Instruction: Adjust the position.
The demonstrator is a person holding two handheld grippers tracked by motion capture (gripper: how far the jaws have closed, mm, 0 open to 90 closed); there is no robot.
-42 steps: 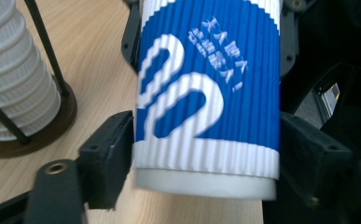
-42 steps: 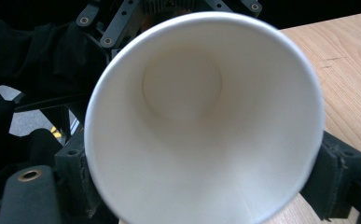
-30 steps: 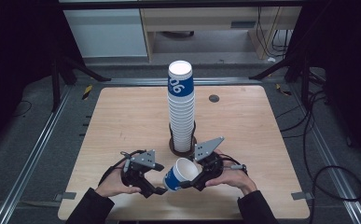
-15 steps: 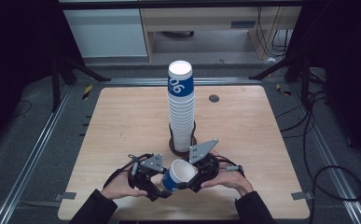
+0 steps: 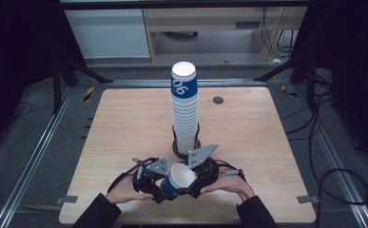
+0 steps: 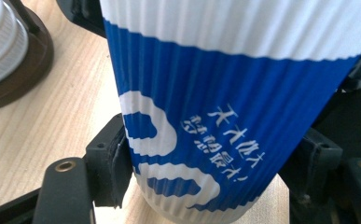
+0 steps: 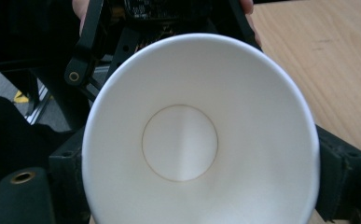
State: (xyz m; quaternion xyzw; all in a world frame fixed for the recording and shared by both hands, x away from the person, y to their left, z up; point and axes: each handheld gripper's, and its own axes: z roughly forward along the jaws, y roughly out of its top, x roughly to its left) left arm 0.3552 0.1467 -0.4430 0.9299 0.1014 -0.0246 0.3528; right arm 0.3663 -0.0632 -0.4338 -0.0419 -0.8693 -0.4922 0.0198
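Both tongs close on one paper cup (image 5: 179,176). The right tongs (image 5: 197,176) clamp it near its open rim, their jaws pressed against either side of the white mouth in the right gripper view. The left tongs (image 5: 159,183) grip the ribbed blue-and-white wall lower down, near the cup's base, jaws touching both flanks in the left gripper view. The cup lies tilted, mouth up and toward the right tongs, just in front of the tall cup stack (image 5: 185,109). That stack stands upright in a dark round holder (image 5: 176,148) on the wooden surface (image 5: 120,123).
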